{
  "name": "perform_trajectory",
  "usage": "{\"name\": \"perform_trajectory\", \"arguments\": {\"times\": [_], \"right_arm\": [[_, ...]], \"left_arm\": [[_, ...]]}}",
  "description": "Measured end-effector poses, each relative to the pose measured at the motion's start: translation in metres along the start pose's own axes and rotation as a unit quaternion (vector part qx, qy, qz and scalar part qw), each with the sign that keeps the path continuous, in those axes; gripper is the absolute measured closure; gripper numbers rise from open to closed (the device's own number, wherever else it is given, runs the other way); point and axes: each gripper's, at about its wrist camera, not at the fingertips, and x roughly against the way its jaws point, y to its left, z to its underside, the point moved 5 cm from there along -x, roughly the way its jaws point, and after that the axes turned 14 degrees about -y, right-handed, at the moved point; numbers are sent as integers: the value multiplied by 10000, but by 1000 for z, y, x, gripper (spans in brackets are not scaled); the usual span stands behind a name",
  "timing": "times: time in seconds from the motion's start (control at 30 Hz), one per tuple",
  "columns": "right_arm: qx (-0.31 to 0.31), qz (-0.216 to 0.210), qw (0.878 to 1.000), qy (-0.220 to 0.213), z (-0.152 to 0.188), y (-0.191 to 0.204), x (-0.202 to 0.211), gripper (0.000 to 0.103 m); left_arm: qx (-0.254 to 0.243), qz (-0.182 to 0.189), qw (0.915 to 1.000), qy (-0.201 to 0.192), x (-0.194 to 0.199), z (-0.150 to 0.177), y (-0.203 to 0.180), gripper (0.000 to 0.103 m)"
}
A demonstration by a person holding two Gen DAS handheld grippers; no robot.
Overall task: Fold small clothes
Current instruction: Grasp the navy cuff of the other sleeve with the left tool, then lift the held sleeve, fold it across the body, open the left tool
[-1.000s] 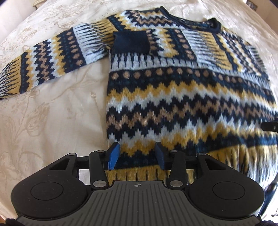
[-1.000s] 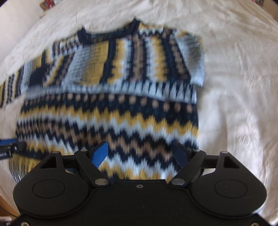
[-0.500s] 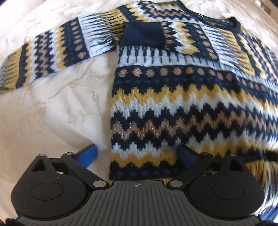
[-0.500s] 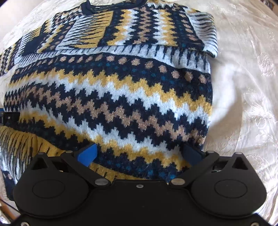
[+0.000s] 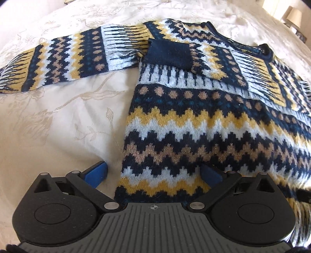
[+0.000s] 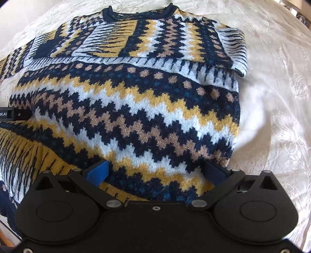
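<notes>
A small knitted sweater (image 5: 194, 124) (image 6: 126, 109) with navy, yellow, pale blue and tan zigzag bands lies flat on the cream bedspread (image 5: 58, 126). One sleeve (image 5: 68, 60) stretches out to the left; the other sleeve (image 6: 155, 39) is folded across the chest. My left gripper (image 5: 153, 173) is open, straddling the sweater's lower left corner, one blue pad over the bedspread and one over the knit. My right gripper (image 6: 155, 173) is open over the lower right corner of the sweater, both pads just above the hem area. Neither holds anything.
The cream embroidered bedspread (image 6: 272, 97) surrounds the sweater on all sides. Part of the other gripper's black body (image 6: 7, 114) shows at the left edge of the right wrist view. A lamp (image 5: 293, 17) stands beyond the bed at top right.
Both grippers opened from partly shut to wide and dropped closer to the sweater's lower edge. The left gripper shifted toward the sweater's left corner.
</notes>
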Motion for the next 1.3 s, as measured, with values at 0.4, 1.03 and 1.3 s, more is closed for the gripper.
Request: {"name": "perform_trajectory", "arguments": {"times": [0.4, 1.03, 1.3], "right_arm": [[-587, 526, 9966, -256, -40, 8, 24, 1], [-1026, -187, 9908, -862, -110, 107, 32, 2], [-832, -306, 9939, -649, -108, 118, 28, 2]], "left_arm": [[1295, -205, 9907, -355, 48, -52, 118, 18], [3018, -1414, 9397, -764, 23, -112, 337, 30], [3180, -1209, 9315, -1289, 33, -128, 334, 95]]}}
